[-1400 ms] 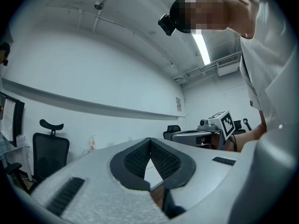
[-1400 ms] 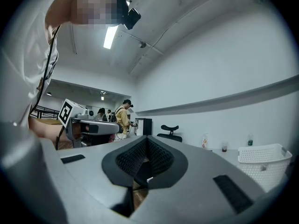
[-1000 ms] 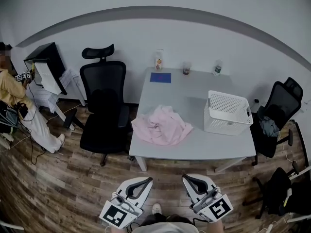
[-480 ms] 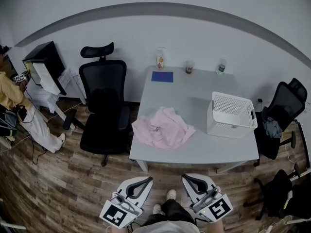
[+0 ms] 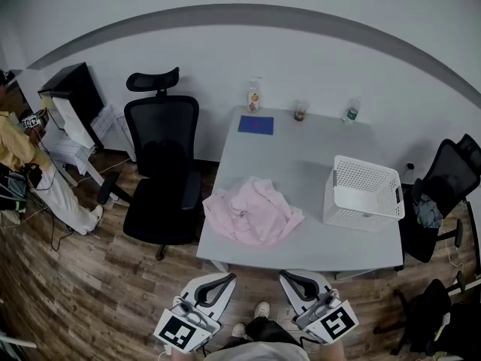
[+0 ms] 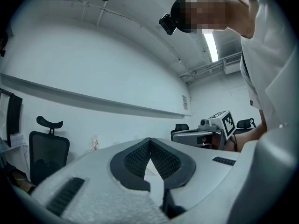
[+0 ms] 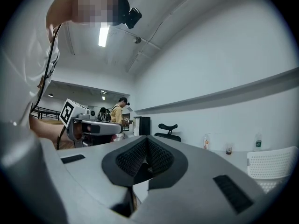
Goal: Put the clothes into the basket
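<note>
Tools held low before the table (image 5: 301, 153), left tool (image 5: 215, 286) and right tool (image 5: 300, 283) both pressed together, empty.

I log one table (image 5: 301, 156), one pink garment (image 5: 252, 213), one white basket (image 5: 364, 194), one blue pad (image 5: 255, 125). Twelve o'clock: two bottles (image 5: 254, 96) (image 5: 351, 115), one cup (image 5: 301, 111). Two office chairs (image 5: 161, 171) (image 5: 443, 190), two grippers (image 5: 224, 281) (image 5: 291, 278).

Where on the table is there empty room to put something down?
The biggest bare patch is the middle of the table, between the blue pad behind, the pink clothes at front left and the white basket at right. A narrower gap runs between clothes and basket. The back edge is busier: pump bottle, cup, water bottle.
</note>
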`<state>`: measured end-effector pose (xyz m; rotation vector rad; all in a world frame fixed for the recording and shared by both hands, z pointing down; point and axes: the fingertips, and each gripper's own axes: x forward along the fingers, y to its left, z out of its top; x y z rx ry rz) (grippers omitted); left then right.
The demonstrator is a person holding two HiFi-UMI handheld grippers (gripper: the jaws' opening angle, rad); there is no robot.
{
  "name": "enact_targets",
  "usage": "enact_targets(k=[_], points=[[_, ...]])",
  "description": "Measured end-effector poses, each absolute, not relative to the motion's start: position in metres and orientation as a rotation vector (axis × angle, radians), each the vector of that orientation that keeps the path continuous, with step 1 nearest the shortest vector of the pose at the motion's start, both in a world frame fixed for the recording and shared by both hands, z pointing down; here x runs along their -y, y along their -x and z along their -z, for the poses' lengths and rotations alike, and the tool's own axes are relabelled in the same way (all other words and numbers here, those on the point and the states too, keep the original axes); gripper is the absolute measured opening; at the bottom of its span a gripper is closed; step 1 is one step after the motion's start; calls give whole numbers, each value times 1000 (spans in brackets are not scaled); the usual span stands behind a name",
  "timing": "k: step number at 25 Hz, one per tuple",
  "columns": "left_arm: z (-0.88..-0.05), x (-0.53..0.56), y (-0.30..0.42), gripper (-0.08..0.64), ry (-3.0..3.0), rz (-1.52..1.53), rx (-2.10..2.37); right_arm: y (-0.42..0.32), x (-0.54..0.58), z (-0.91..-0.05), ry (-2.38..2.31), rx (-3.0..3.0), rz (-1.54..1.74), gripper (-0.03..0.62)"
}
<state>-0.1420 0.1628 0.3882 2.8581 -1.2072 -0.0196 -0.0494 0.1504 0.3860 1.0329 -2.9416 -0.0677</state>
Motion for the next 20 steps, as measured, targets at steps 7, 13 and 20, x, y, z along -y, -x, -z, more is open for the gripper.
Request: enact_targets(k=[7,13,20], points=[[-389,-128,128,6,-2839,8,1248,38,-117,-383,-972,2977,58,5],[-387,-114,115,6,-2834,3,1286,30,-101,-383,-942,3009,74,5],[-391,-101,112,6,-2812,-10,1307,23,-82,-388,-929,3009,65,5]])
